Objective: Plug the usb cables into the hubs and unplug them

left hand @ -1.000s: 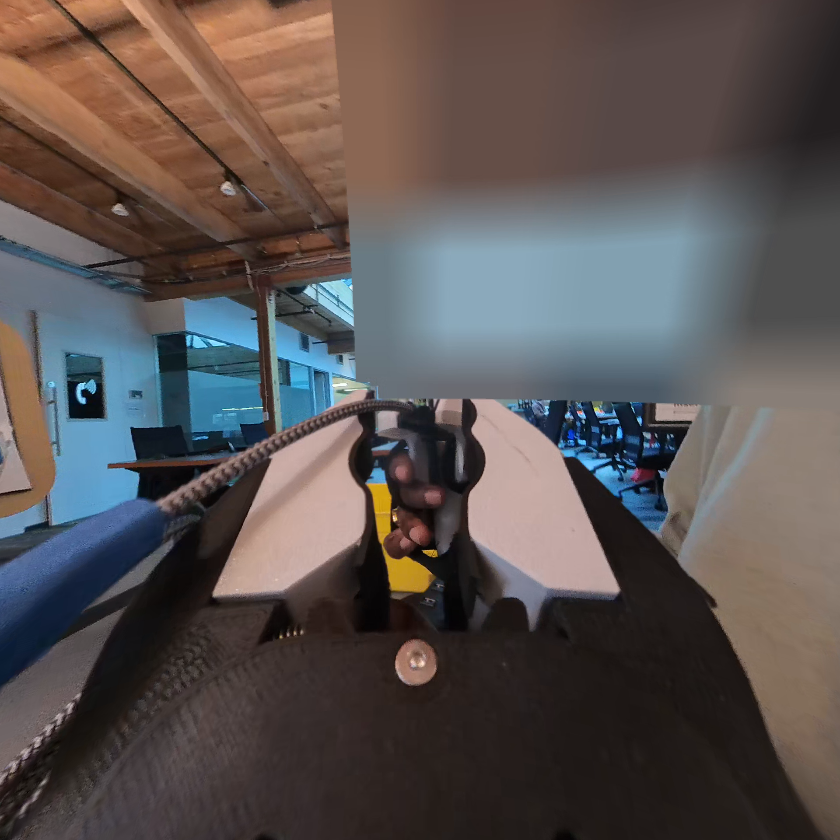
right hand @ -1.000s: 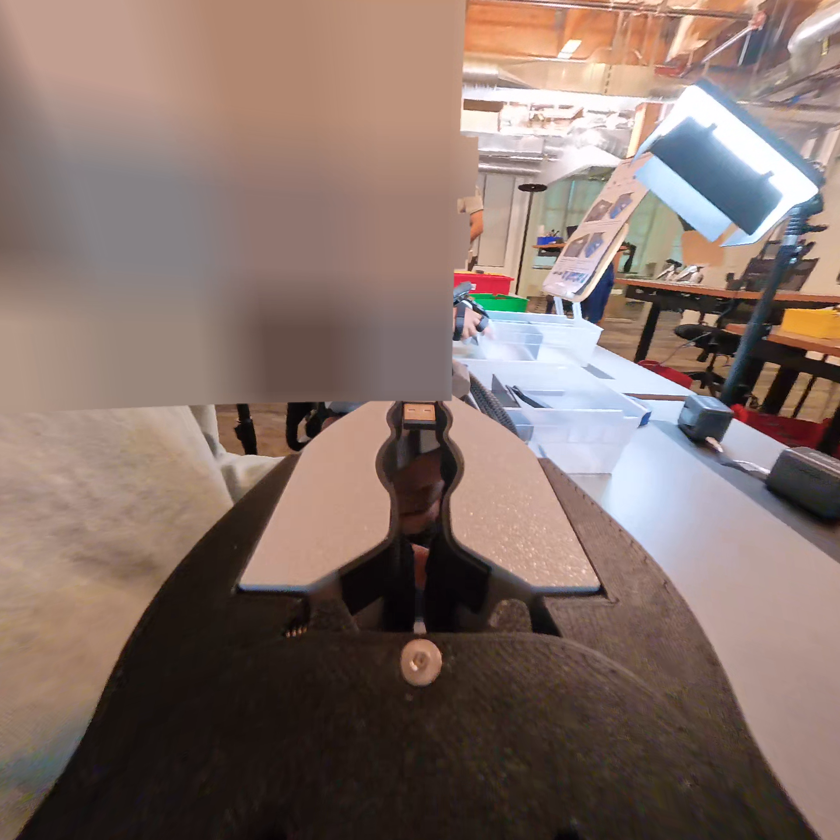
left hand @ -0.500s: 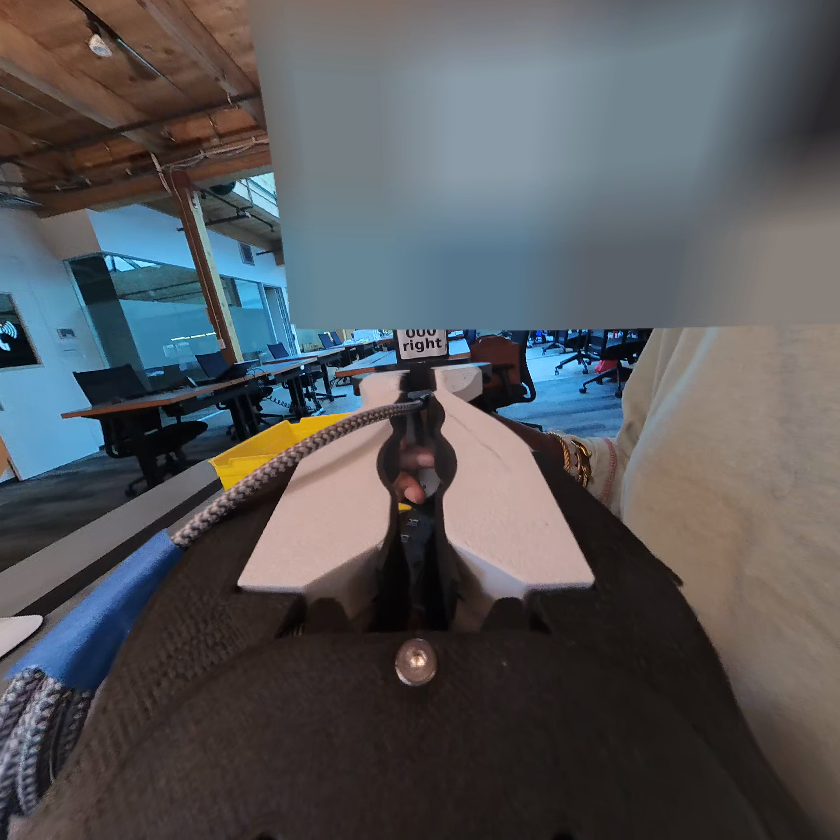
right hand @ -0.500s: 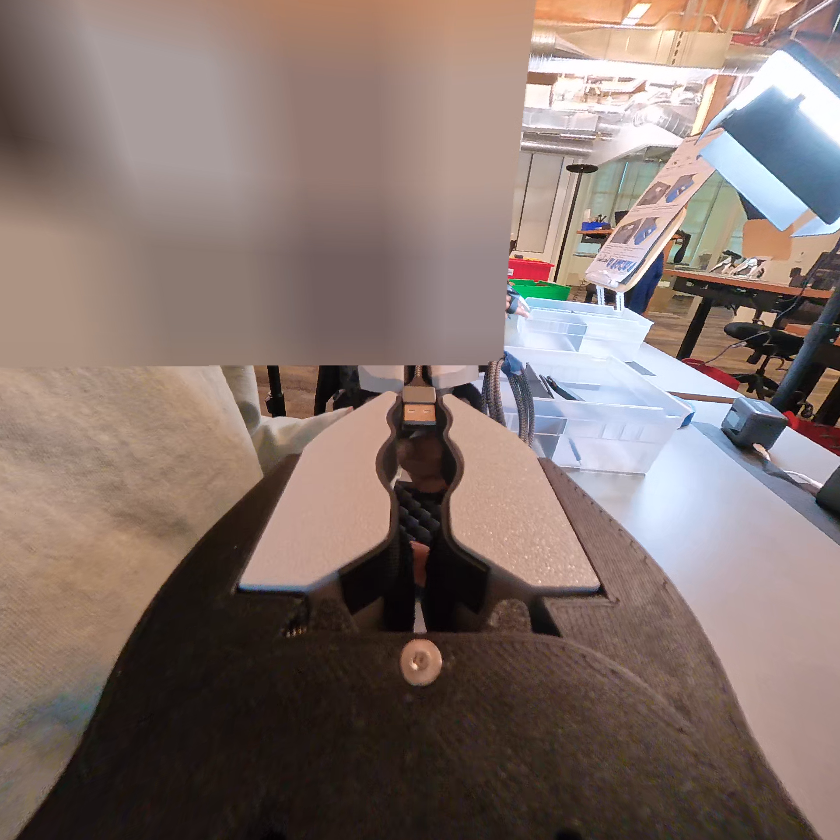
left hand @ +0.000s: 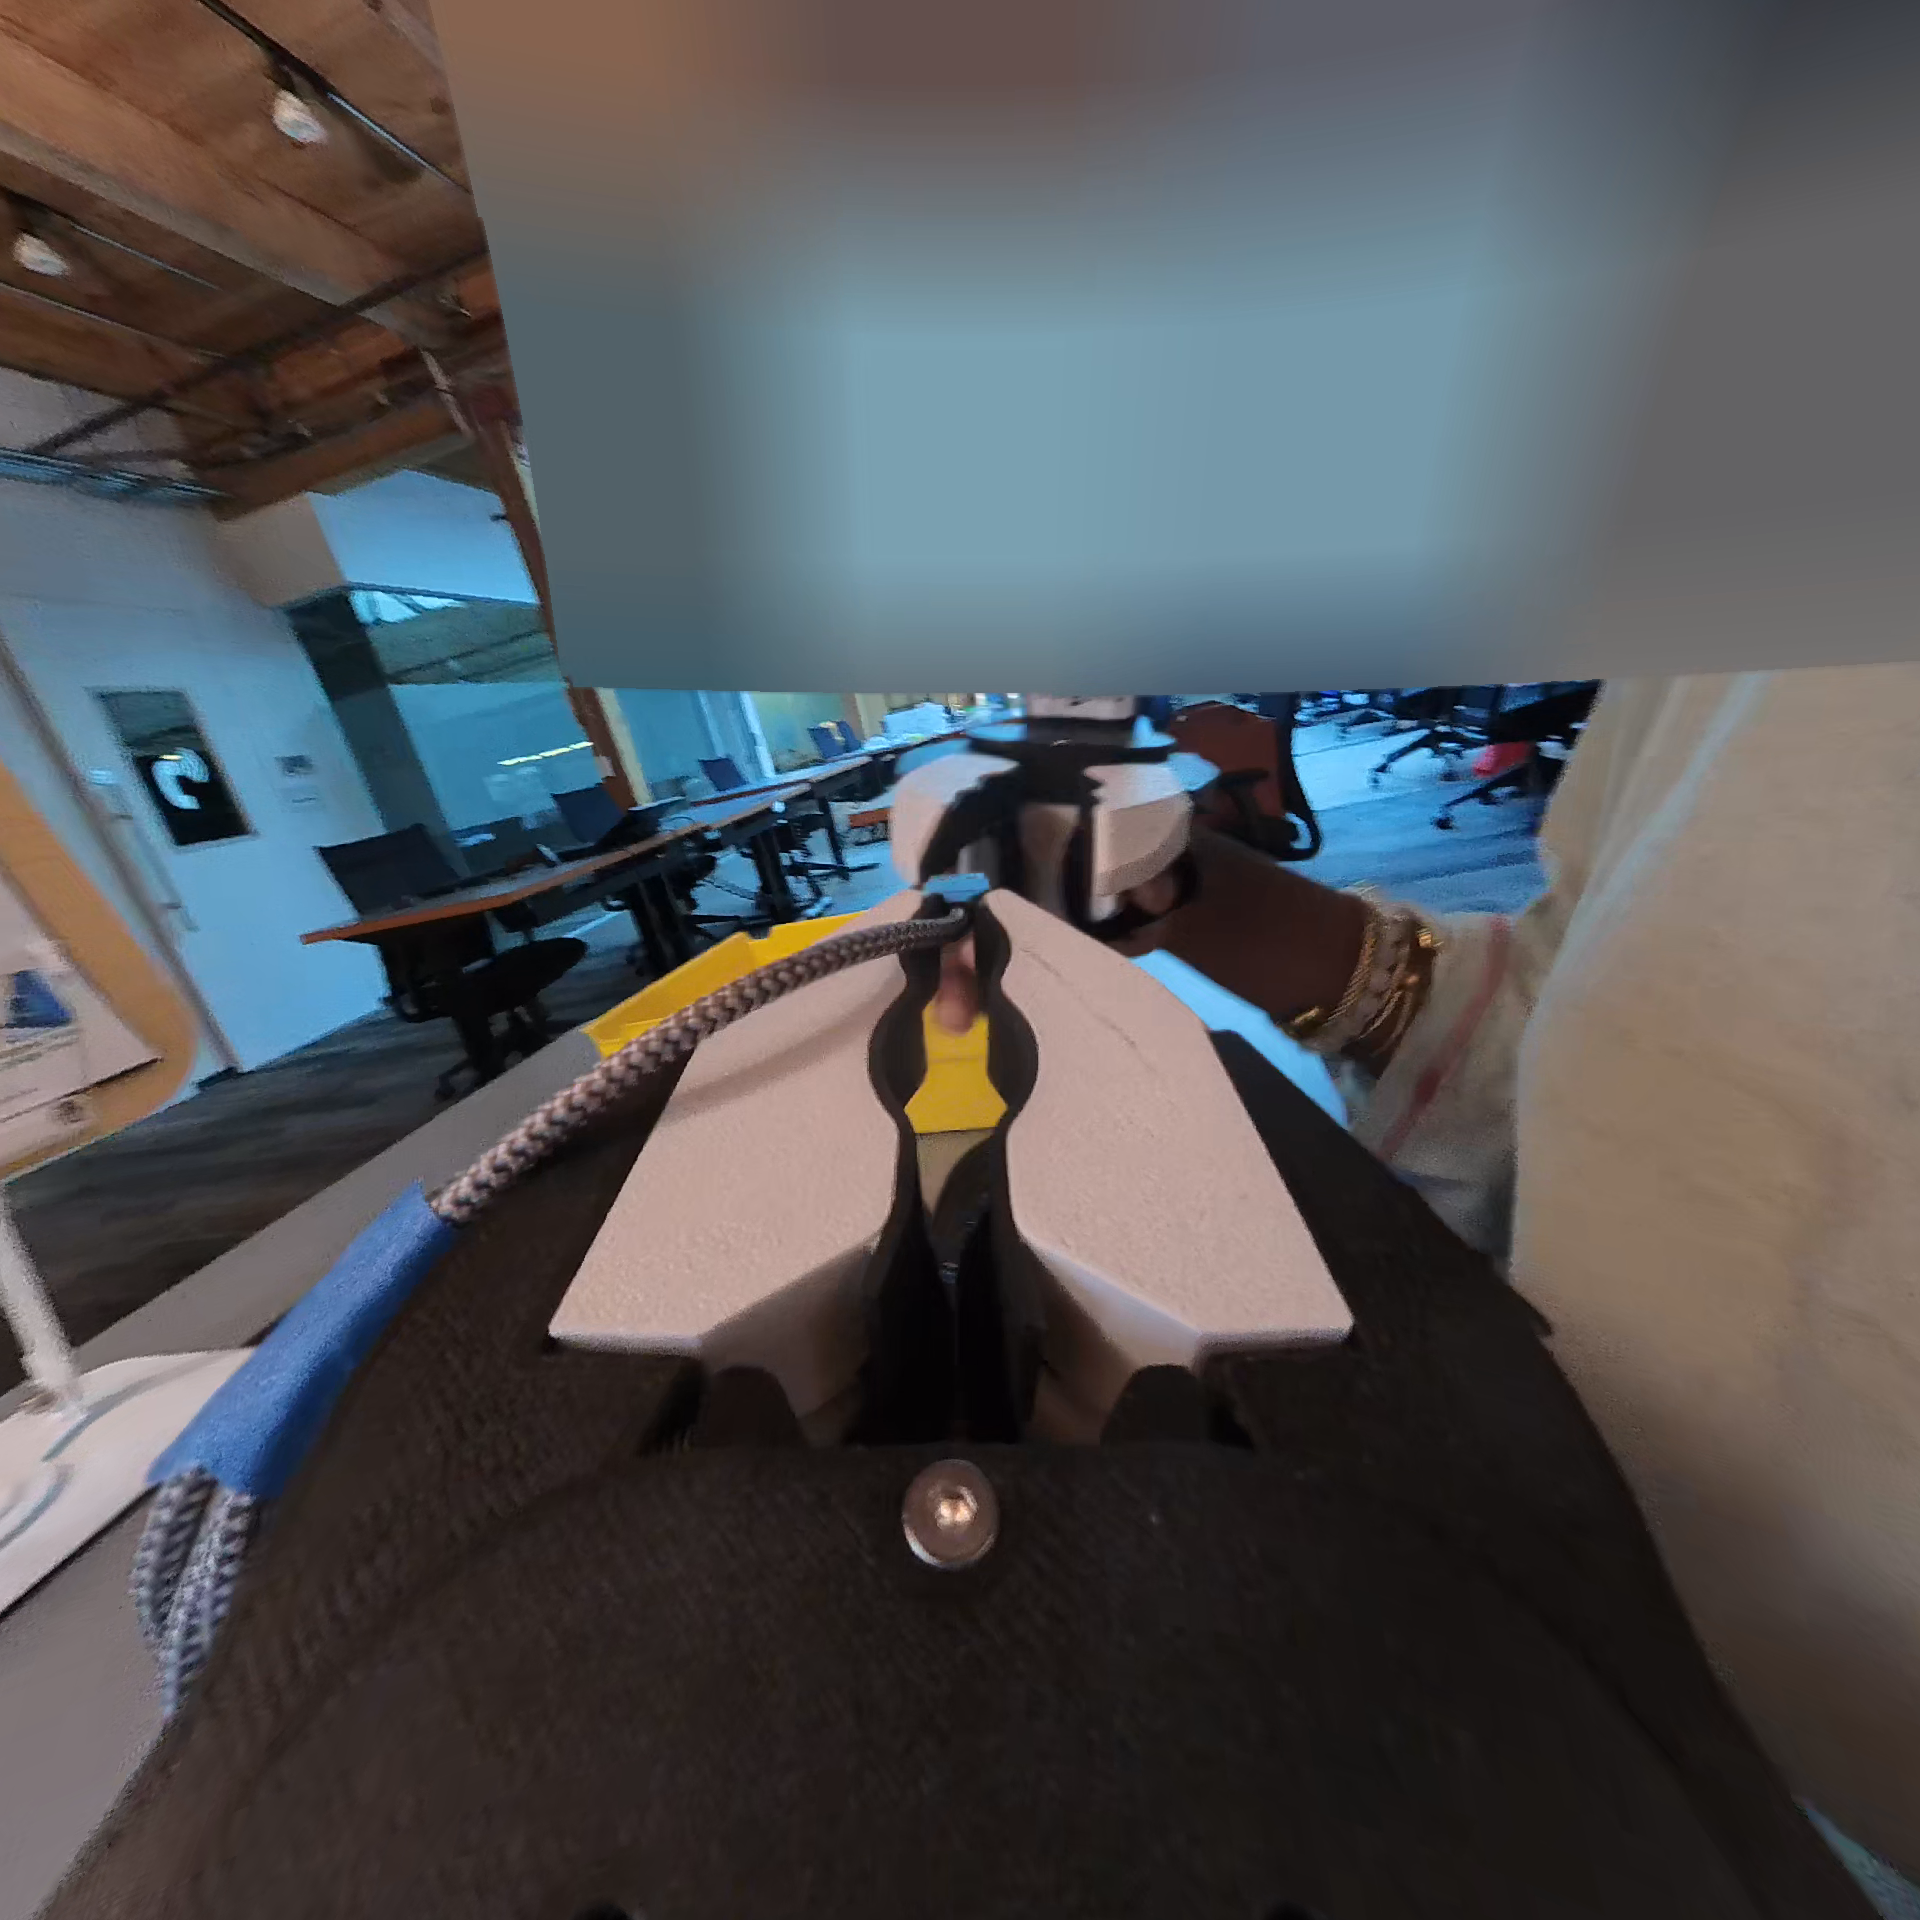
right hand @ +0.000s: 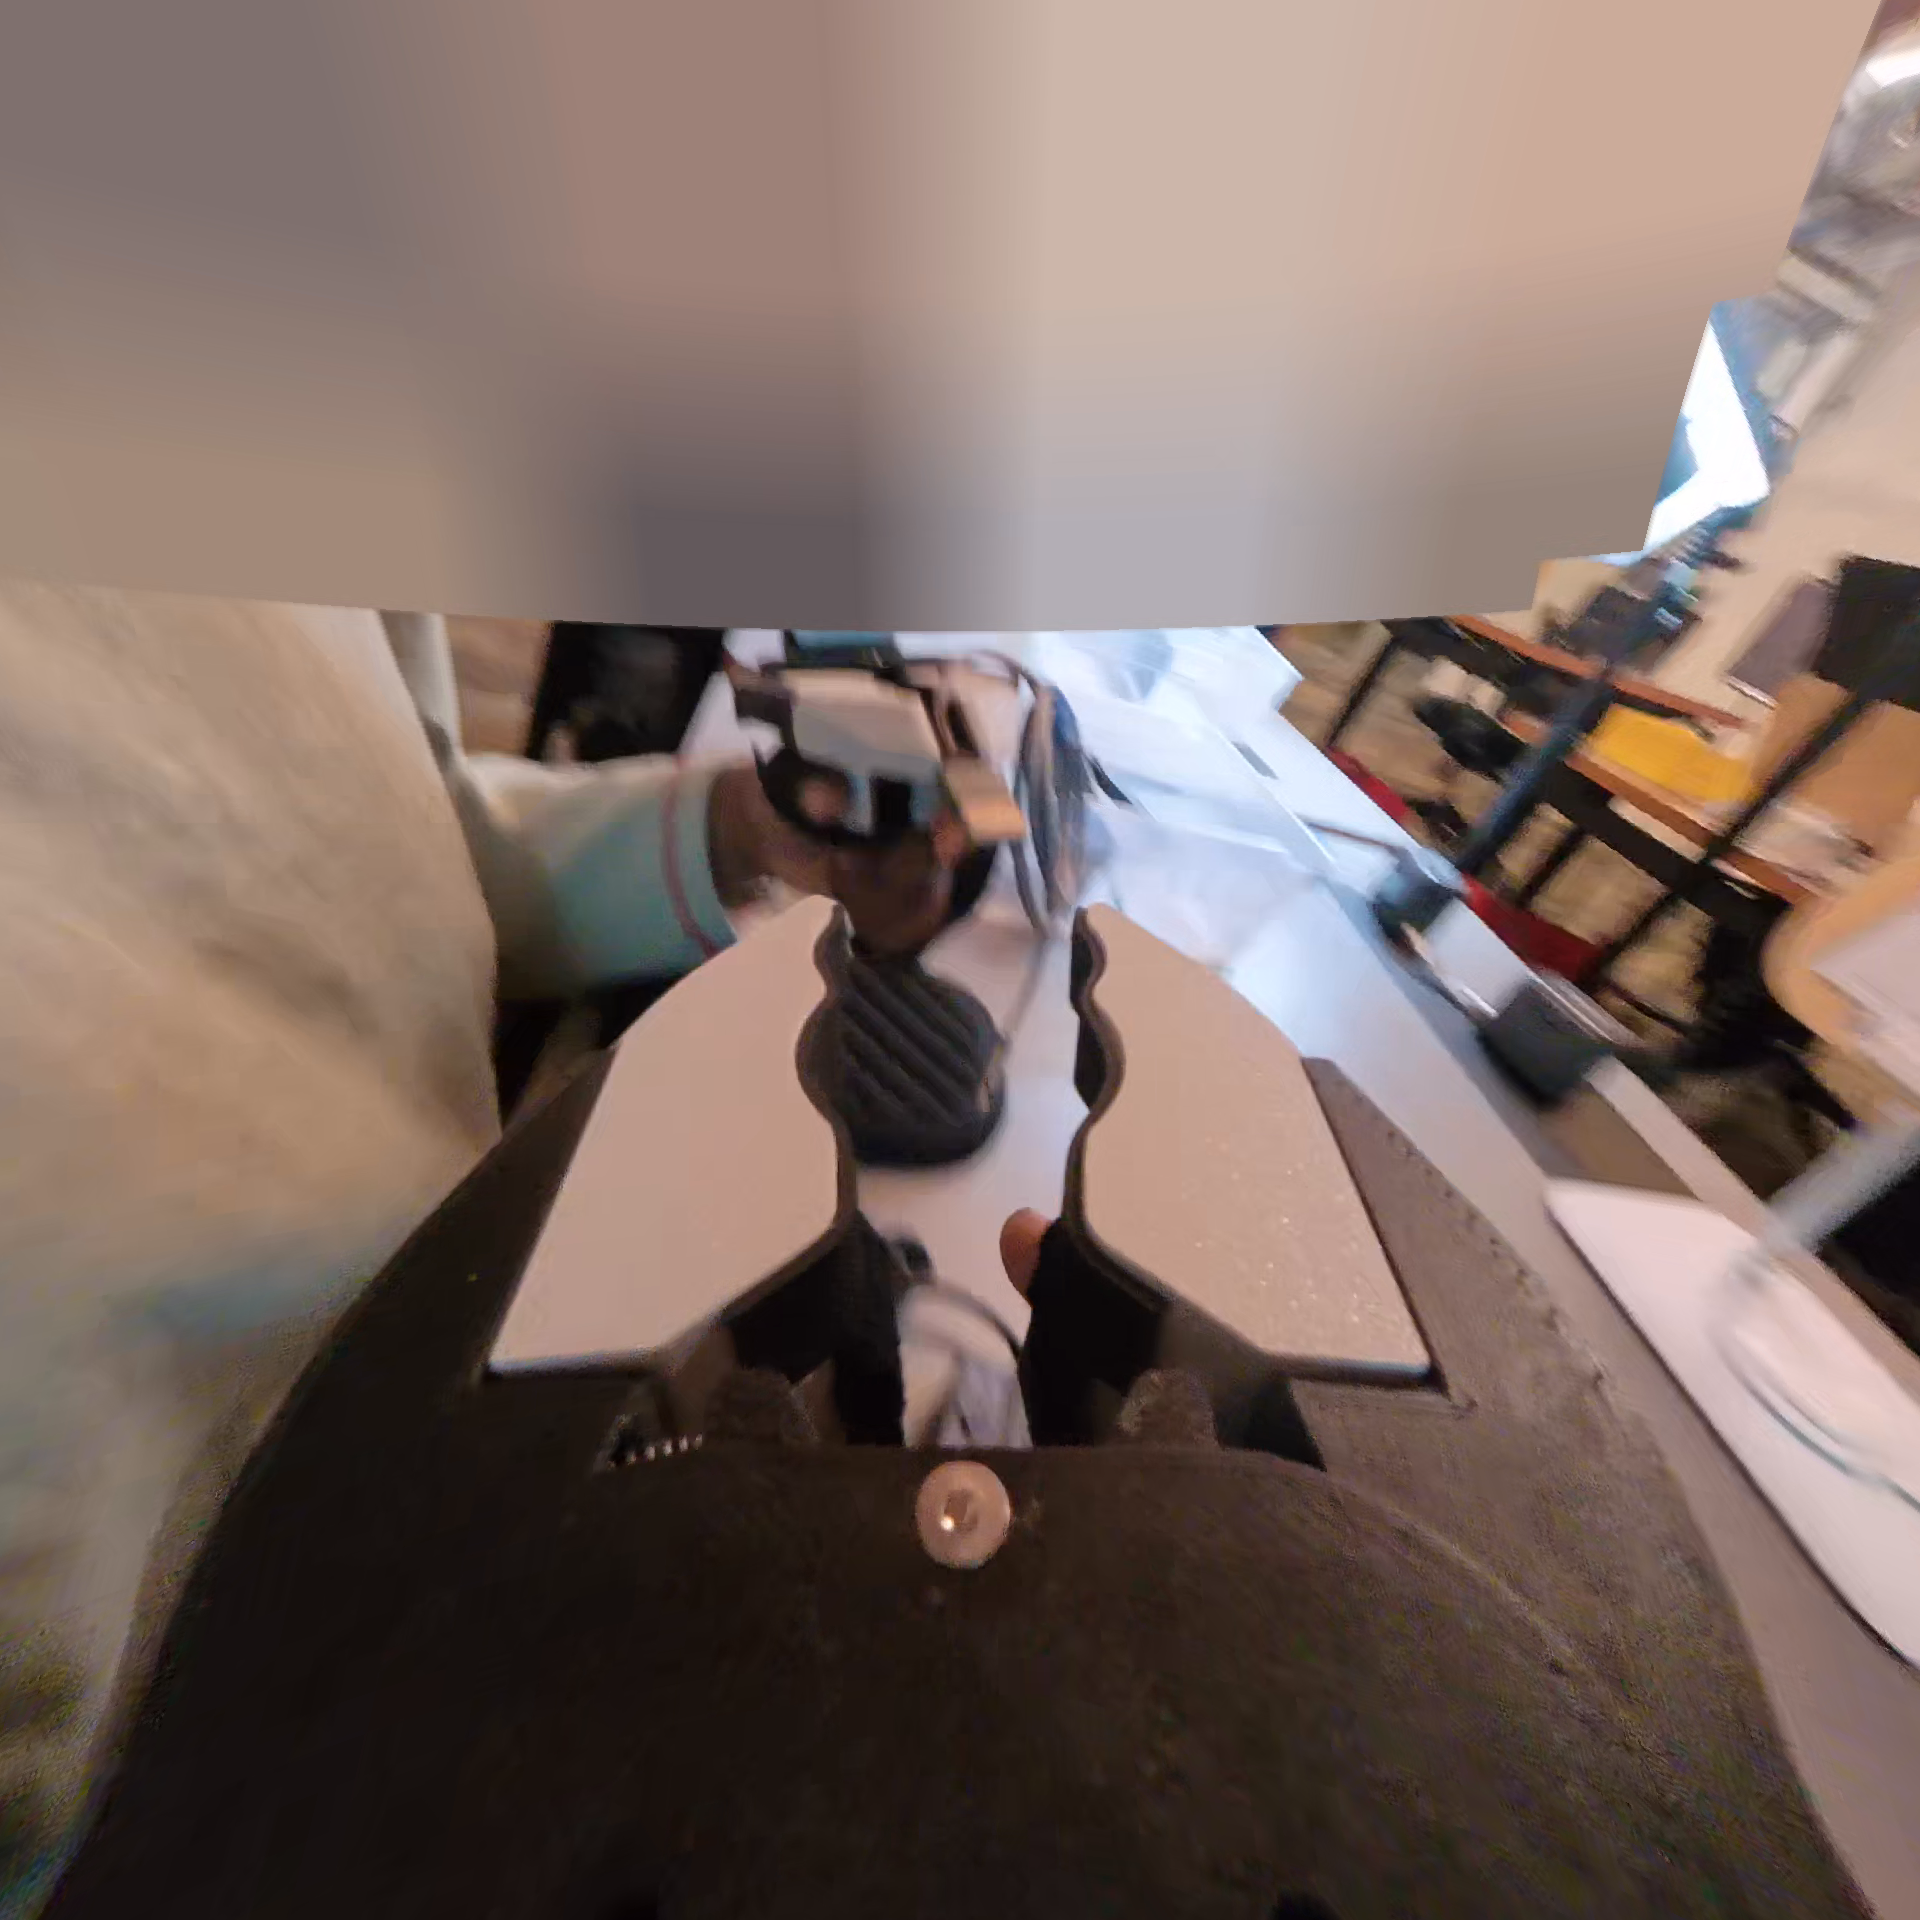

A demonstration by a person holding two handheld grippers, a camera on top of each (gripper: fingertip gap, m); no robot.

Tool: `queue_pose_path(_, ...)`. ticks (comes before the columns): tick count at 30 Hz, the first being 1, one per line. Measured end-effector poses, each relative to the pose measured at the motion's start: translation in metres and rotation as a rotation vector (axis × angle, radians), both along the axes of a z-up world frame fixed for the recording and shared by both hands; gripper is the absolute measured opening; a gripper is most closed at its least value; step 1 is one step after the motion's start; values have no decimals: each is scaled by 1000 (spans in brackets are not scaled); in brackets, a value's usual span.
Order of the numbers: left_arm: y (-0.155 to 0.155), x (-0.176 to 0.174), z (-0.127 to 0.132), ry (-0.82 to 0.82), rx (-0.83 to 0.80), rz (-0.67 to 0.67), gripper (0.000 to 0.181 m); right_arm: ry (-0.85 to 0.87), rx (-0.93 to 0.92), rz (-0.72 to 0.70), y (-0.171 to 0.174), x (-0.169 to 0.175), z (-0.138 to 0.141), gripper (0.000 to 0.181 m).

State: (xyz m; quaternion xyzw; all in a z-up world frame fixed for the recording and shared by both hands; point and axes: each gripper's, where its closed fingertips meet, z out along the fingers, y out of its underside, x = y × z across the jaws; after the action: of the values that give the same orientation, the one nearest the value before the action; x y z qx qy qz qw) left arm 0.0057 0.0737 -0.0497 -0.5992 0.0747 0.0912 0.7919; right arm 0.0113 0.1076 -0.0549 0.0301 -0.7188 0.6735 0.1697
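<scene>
My left gripper (left hand: 961,920) is shut on the plug end (left hand: 954,889) of a grey braided USB cable (left hand: 665,1049). The cable runs back to the left over the gripper body and has a blue tape wrap (left hand: 301,1351). My right gripper (right hand: 956,920) is open and empty, held up in the air. Across from it, the right wrist view shows the left gripper (right hand: 868,764) in a hand, with the metal plug (right hand: 982,805) sticking out and cable loops (right hand: 1049,831) hanging behind. The left wrist view shows the right gripper (left hand: 1044,831) just beyond the plug.
A person's cream sweater fills the right of the left view (left hand: 1714,1143) and the left of the right view (right hand: 208,935). A yellow bin (left hand: 727,971) sits on the grey table (right hand: 1558,1164). A small dark box (right hand: 1538,1039) and a white sheet (right hand: 1714,1351) lie on it. My hands' fingertips stand some 5 centimeters from each other.
My right gripper, shut on the USB plug before, has opened and let it go. My left gripper still holds the cable. Both grippers have swung and now face each other.
</scene>
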Motion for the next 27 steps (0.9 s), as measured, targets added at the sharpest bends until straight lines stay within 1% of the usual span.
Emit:
queue_pose_path(1,-3,-5,1,3,12,29,6,18,59,-72,18,-2,-5,46)
queue_pose_path(3,-9,-11,2,-5,33,51,6,8,222,-225,59,-7,-30,54)
queue_pose_path(5,-9,-15,0,-19,36,43,6,-105,387,-335,97,-4,-68,66)
queue_pose_path(7,-4,-17,-3,-14,28,40,6,-273,498,-413,122,5,-107,77)
queue_pose_path(8,0,-17,-4,-9,19,34,6,-334,545,-445,132,8,-124,81)
queue_pose_path(9,3,-16,-4,-4,11,29,6,-364,578,-501,142,5,-136,79)
queue_pose_path(10,7,-15,-5,1,4,21,6,-400,592,-552,149,1,-145,78)
queue_pose_path(11,11,-14,-5,3,-5,14,6,-456,587,-572,152,0,-153,78)
queue_pose_path(13,17,-13,-7,7,-27,4,6,-546,555,-574,151,1,-166,78)
queue_pose_path(14,19,-13,-9,6,-38,0,6,-563,551,-565,150,1,-172,78)
queue_pose_path(16,24,-14,-13,-12,-57,-11,6,-539,553,-552,148,-5,-181,74)
queue_pose_path(18,31,-19,-19,-39,-86,-4,6,-504,503,-544,145,-16,-185,65)
queue_pose_path(20,38,-24,-27,-63,-112,-2,6,-467,466,-523,142,-19,-180,55)
queue_pose_path(21,41,-25,-30,-73,-124,-7,6,-431,458,-522,140,-21,-175,55)
queue_pose_path(23,47,-23,-37,-74,-158,-34,6,-353,418,-511,133,-23,-155,56)
queue_pose_path(25,55,-17,-41,-47,-199,-79,6,-281,357,-486,121,-24,-125,56)
queue_pose_path(27,63,-13,-42,-17,-233,-114,6,-197,365,-461,110,-21,-101,55)
